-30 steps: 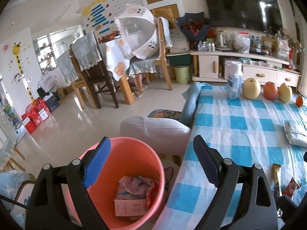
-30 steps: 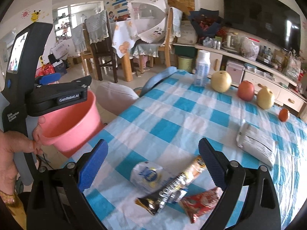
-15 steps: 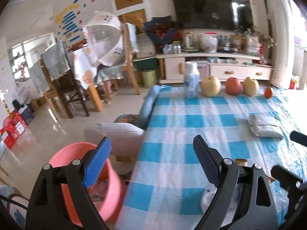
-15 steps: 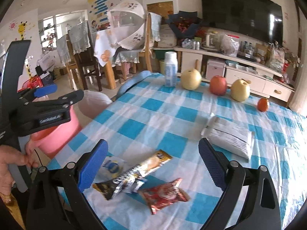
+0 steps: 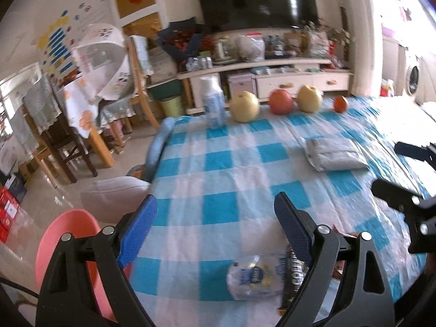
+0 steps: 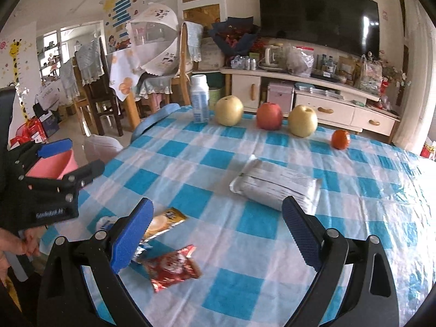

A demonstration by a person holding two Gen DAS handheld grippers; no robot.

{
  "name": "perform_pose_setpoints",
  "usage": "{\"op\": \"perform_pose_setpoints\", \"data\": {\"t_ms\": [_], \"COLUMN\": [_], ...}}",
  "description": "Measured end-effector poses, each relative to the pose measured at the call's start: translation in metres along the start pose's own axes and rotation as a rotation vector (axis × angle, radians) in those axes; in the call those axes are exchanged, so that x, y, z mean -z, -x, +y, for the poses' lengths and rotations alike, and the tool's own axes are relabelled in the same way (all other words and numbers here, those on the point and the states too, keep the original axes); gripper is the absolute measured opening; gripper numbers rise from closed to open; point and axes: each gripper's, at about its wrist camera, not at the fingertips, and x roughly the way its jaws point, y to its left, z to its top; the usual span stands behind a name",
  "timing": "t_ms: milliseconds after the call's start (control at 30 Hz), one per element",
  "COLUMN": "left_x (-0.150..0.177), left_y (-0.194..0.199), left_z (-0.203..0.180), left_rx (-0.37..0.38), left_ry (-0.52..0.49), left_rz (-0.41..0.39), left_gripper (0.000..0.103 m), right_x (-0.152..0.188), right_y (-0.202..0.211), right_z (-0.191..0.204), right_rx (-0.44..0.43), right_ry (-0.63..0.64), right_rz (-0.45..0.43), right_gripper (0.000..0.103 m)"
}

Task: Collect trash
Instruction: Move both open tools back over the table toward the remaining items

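The pink bin now sits at the far left, no longer under the left gripper, whose jaws stand apart and empty above the clear wrapper, its nearest trash, while the right gripper, also apart and empty, hovers beside the red wrapper.

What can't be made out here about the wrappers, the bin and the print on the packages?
- Pink bin: contents hidden in both views by its wall and the left gripper.
- Gold-and-black wrapper: right wrist view, middle behind the right gripper; left wrist view, mostly behind a finger.
- Red wrapper: nearly all hidden in the left wrist view.
- Clear packet: print blurred.
- Grey package: text too small.
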Motion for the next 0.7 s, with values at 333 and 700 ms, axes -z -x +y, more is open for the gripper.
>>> {"op": "perform_pose_setpoints", "data": {"t_ms": [333,700], "left_x": [0.010,0.025], "left_y": [-0.013,-0.040], "left_z": [-0.051,-0.078], "left_rx": [0.209,0.261], "left_ry": [-0.081,-0.120], "left_rz": [0.083,0.200], "left_gripper": [0.088,0.088], "right_x": [0.008,0.019], "right_y": [-0.014,-0.048], "right_z": [-0.047,-0.127], "right_rx": [0.009,0.010], "right_ry": [-0.070,-0.238], "right_rz": [0.060,0.198], "right_gripper": [0.094,0.094]}}
